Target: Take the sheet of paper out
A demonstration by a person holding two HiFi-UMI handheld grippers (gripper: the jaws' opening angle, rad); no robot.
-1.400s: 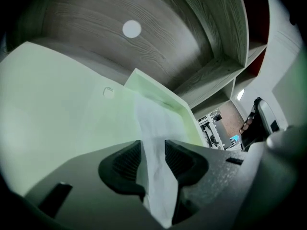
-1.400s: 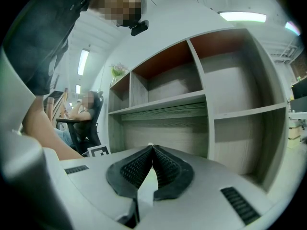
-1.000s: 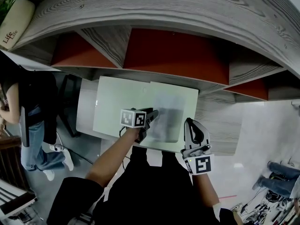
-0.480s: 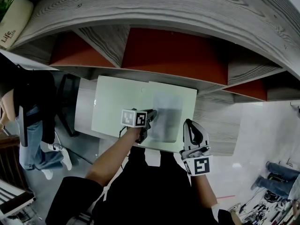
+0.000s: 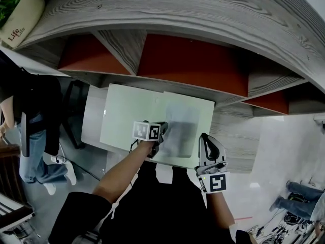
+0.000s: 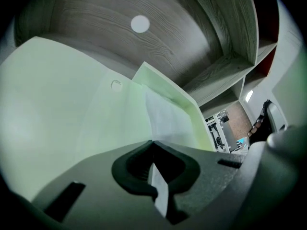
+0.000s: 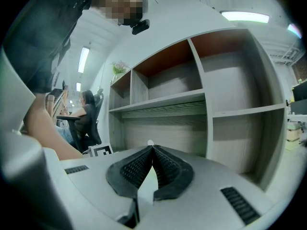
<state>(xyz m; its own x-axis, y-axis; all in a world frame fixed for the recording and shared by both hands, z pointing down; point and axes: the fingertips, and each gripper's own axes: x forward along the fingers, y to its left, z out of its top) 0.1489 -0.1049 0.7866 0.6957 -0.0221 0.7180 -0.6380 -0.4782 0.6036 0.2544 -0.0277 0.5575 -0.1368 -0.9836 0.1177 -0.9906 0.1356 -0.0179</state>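
Both tongs are closed: my right gripper (image 7: 152, 148), nearest, holds nothing; my left gripper (image 6: 152, 143) has just clamped the near edge of the sheet (image 6: 165, 118), which lies on the green folder (image 6: 57, 109), with shelves (image 5: 117, 39) beyond.

Shelf (image 5: 193, 14) overhangs the far half of the desk (image 5: 234, 136), limiting headroom. Near edge, beside the flat folder (image 5: 127, 113), lies open.

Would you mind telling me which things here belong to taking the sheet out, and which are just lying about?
For the job:
sheet of paper
green folder holding it
left gripper, whose jaws have just closed on the sheet's edge

Just about:
right gripper, shut and empty
shelf unit
plant pot
person standing at left
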